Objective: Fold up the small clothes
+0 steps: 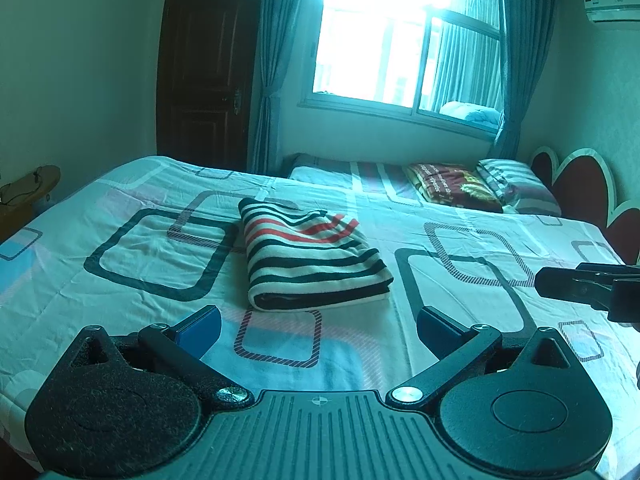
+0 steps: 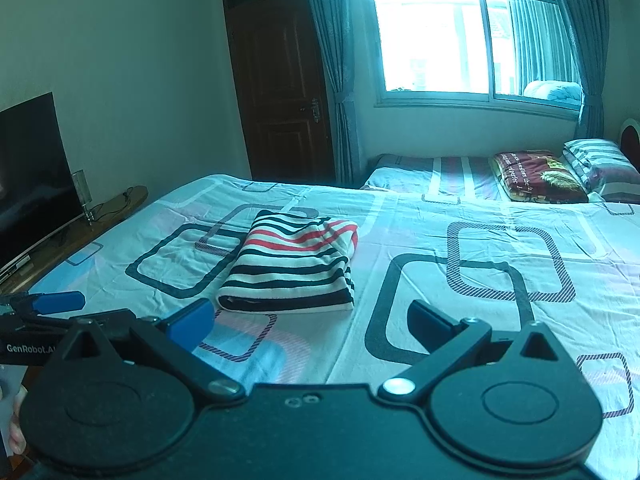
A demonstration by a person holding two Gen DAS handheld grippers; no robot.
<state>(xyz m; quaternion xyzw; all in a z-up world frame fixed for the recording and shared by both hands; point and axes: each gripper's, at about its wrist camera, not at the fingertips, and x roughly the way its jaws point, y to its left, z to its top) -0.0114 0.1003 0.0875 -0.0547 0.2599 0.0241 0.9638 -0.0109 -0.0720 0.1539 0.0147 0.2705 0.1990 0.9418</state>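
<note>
Lying folded on patterned bedsheet (image 1: 132, 264): striped garment (image 1: 312, 260); window (image 1: 400, 44) behind.

both wrist views look forward from just above the near part of the bed (image 1: 120, 248), facing the window (image 1: 400, 40) and door (image 1: 208, 80) on the far wall. the right wrist view sits further right and takes in the tv (image 2: 32, 176). they share the folded striped garment (image 1: 312, 256), pillows (image 1: 516, 184) and window wall.
</note>
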